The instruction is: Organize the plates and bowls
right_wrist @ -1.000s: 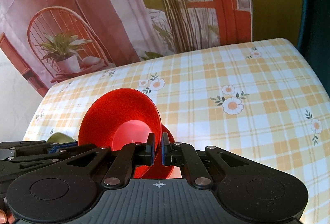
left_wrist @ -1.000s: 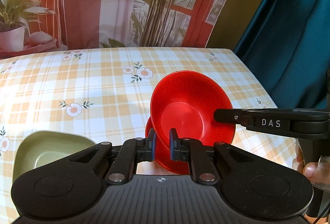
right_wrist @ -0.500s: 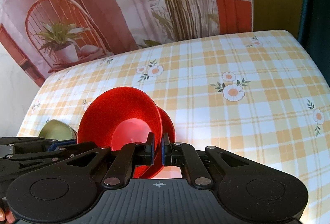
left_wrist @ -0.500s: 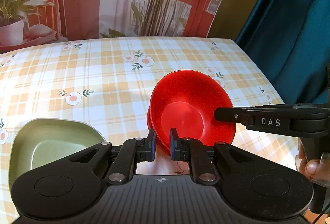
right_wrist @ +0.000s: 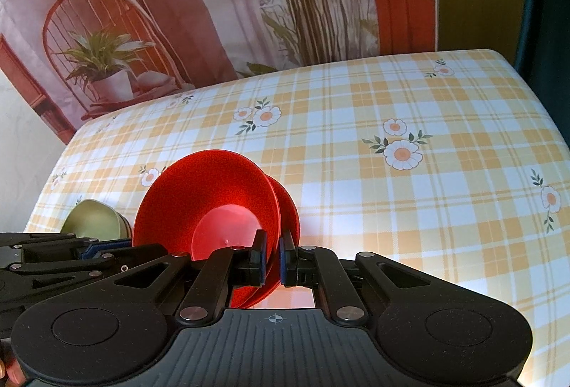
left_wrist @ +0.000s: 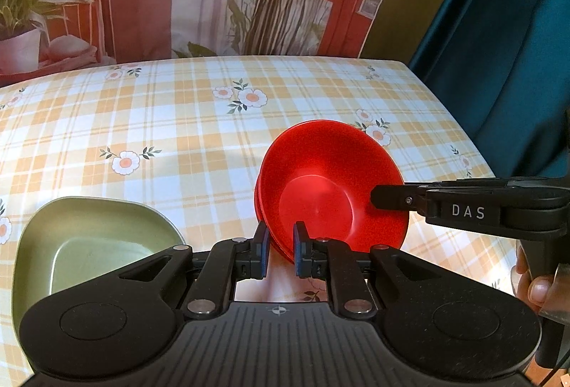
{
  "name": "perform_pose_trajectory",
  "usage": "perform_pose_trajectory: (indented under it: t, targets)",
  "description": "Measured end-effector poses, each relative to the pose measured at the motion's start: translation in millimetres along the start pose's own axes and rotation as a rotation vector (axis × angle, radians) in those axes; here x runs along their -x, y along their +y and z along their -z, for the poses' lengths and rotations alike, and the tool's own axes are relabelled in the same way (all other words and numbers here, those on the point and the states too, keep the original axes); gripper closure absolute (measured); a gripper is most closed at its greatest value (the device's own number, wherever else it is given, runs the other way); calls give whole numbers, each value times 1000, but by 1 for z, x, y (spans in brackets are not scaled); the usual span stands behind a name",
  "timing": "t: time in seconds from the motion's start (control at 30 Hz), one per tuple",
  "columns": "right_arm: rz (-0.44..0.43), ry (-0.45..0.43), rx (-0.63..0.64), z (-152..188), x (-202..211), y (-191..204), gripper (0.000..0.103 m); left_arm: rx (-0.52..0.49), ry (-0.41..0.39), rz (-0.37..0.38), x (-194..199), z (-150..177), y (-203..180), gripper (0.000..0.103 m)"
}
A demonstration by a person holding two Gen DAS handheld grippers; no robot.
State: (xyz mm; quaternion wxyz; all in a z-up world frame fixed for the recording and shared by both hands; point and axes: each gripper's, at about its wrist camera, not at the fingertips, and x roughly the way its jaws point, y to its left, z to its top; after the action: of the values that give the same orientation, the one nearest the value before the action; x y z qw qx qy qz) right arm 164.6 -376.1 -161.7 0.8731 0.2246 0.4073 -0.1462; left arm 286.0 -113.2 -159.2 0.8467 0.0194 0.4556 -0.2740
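Right, both tongs are clamped on red bowls near the table's (left_wrist: 178,123) near edge, toward its right side. Left gripper (left_wrist: 279,253) has its blue pads pinched on the near rim of the red bowls (left_wrist: 331,187), two of them nested, tilted up with the open side facing the left camera. Right gripper (right_wrist: 271,258) is clenched on the rim of the same red pair (right_wrist: 213,194) (from the left wrist view its black fingers (left_wrist: 392,196) come in from the right and bite the bowls' right rim). Whether the lower bowl touches the checked tablecloth cannot be told. Green bowl (left_wrist: 89,244) sits upright on the cloth at the table's near left corner, just beside the red pair and not touching them; it peeks out in the right wrist view too (right_wrist: 94,219). A thumb (left_wrist: 538,287) shows on the right tool's handle.
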Motion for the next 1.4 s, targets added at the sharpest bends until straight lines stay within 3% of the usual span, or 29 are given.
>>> perform_pose_trajectory:
  t: [0.57, 0.63, 0.73, 1.4]
  targets:
    - [6, -5, 1, -4, 1, -2, 94, 0, 7, -6, 0, 0, 0, 86]
    - [18, -8, 4, -5, 2, -2, 89, -2, 5, -15, 0, 0, 0, 82]
    - [23, -7, -3, -4, 3, -5, 88, -6, 3, -34, 0, 0, 0, 71]
    - [32, 9, -8, 0, -10, -7, 83, 40, 24, -32, -11, -1, 9, 65]
